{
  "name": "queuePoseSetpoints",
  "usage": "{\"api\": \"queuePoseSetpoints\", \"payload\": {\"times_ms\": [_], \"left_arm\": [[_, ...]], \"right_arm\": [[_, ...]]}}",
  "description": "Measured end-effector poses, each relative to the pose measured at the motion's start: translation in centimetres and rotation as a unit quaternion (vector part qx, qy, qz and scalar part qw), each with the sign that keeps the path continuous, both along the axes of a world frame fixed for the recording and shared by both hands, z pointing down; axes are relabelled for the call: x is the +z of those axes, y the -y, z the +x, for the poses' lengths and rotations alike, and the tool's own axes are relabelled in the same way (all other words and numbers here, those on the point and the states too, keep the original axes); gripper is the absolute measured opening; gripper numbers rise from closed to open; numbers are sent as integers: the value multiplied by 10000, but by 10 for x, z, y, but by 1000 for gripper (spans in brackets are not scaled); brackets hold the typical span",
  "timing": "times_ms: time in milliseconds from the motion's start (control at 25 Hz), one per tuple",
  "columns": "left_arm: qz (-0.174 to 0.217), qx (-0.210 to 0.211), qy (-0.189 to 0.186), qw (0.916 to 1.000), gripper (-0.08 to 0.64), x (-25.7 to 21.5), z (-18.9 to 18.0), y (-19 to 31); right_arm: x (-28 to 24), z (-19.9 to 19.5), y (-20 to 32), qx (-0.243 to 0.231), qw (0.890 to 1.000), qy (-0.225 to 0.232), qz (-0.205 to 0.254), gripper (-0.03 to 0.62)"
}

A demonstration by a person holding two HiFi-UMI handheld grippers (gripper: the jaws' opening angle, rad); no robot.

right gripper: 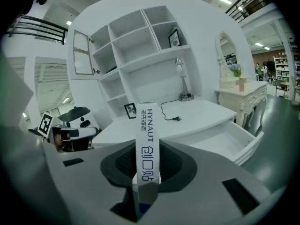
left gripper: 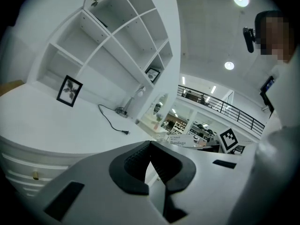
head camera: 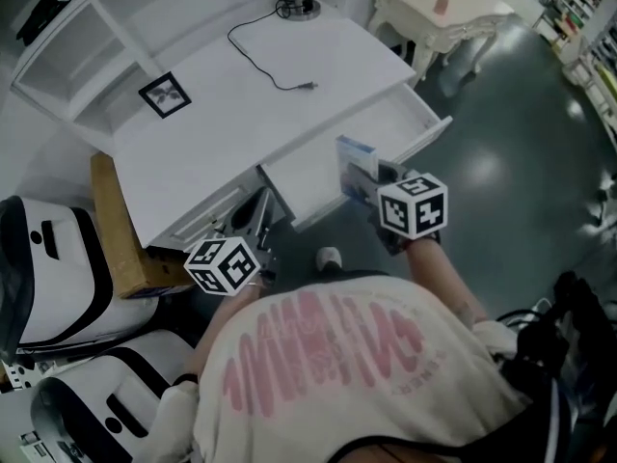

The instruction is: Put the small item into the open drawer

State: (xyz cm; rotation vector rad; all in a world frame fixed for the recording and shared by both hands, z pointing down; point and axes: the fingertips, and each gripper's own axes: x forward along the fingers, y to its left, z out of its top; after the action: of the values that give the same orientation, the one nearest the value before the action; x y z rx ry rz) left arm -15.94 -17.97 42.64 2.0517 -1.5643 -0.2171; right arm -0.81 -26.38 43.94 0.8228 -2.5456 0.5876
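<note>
A small white and blue bandage box (head camera: 355, 167) stands upright between the jaws of my right gripper (head camera: 371, 177), which is shut on it. In the right gripper view the box (right gripper: 146, 144) rises from the pads, its narrow printed side facing the camera. It hangs over the front part of the open white drawer (head camera: 323, 162), which is pulled out of the desk (head camera: 241, 95) and looks empty (right gripper: 229, 137). My left gripper (head camera: 258, 210) sits lower left, by the desk's front edge. Its fingertips (left gripper: 150, 145) meet with nothing between them.
On the desk are a framed picture (head camera: 165, 94), a loose power cord (head camera: 265, 61) and a lamp base (head camera: 304, 6). White shelving (head camera: 87, 46) stands behind. A cardboard box (head camera: 120, 230) and white-and-black machines (head camera: 48, 268) lie at left, a small white table (head camera: 443, 13) far right.
</note>
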Motion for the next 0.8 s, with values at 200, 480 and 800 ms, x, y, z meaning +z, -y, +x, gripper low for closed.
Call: {"api": "queuePoseSetpoints", "payload": {"times_ms": [200, 480, 800], "left_arm": [[-208, -135, -6, 9997, 29, 20, -6, 42], [-552, -360, -175, 9977, 29, 49, -16, 83], [-806, -536, -207, 9951, 29, 65, -30, 110]], "right_arm": [[28, -7, 46, -403, 9983, -268, -325, 89], [66, -28, 82, -1494, 9848, -598, -652, 89], [117, -46, 103, -2576, 9546, -1326, -694, 89]]}}
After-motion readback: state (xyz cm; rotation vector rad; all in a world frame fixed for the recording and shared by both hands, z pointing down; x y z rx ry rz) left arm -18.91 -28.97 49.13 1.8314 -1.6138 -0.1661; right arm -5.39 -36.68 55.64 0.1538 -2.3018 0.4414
